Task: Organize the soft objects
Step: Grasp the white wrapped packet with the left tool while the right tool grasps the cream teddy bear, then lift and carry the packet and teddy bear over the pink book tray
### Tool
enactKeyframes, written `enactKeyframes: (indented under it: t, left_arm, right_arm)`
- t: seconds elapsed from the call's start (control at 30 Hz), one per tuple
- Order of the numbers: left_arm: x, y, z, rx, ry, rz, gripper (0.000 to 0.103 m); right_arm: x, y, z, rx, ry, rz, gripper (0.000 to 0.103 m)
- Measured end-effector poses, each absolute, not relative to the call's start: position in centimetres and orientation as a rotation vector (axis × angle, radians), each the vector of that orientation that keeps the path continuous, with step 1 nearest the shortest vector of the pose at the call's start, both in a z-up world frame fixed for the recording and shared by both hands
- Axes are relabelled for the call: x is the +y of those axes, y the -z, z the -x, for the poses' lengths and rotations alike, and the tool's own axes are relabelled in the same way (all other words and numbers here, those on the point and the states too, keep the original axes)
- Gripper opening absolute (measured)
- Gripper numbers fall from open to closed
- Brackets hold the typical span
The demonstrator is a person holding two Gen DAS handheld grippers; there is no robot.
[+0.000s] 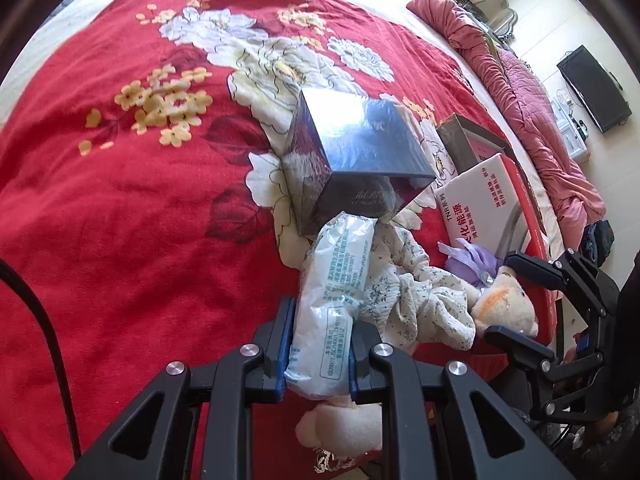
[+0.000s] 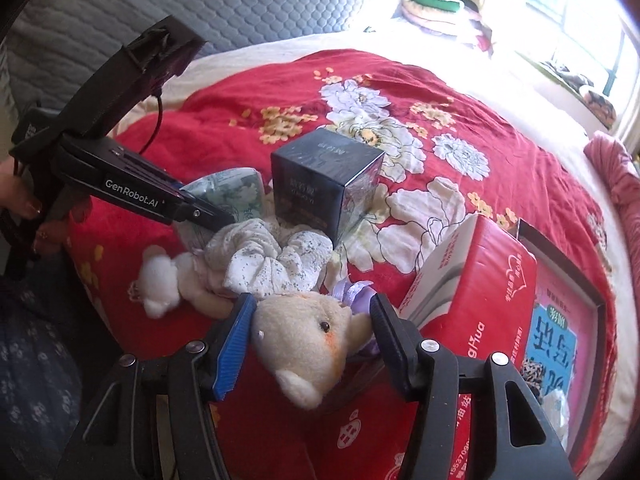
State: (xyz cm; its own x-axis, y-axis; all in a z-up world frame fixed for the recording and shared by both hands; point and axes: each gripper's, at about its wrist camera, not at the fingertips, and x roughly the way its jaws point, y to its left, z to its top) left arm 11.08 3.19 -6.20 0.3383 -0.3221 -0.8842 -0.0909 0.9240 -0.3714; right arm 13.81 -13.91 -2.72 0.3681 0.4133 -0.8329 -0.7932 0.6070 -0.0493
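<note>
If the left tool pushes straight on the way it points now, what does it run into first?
Probably the dark glossy box. The left tool is already shut on the tissue pack, whose far end nearly reaches the box's near lower edge, so the pack would likely meet it before the fingers do. Depth is unclear.

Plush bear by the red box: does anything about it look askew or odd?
Yes. The plush bear lies tipped on its side on the red floral bedspread, its head between the right gripper fingers, its floral dress rumpled. The left gripper squeezes a tissue pack beside it.
</note>
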Motion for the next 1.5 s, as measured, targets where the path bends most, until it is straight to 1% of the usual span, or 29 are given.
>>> enactKeyframes:
  t: [0.33, 0.63, 1.0, 1.5]
  left_arm:
    - [2.4, 3.3, -10.2, 1.158, 0.141, 0.327, 0.022]
    - [1.3, -0.6, -9.6, 1.087, 0.139, 0.276, 0.022]
    - [-1.9, -4.7, -9.6, 1.012, 0.18, 0.213, 0.022]
    - [-7.7, -8.4, -10.4, 0.954, 0.258, 0.119, 0.022]
  right_arm:
    - [-15.4, 1.3, -13.0, 0.877, -0.813, 0.349, 0.06]
    - [-17.0, -2.2, -12.6, 0.796, -0.81, 0.232, 0.06]
    - [-19.5, -7.3, -11.5, 0.678, -0.779, 0.157, 0.06]
    - [-25.0, -10.9, -10.9, 0.587, -0.668, 0.094, 0.06]
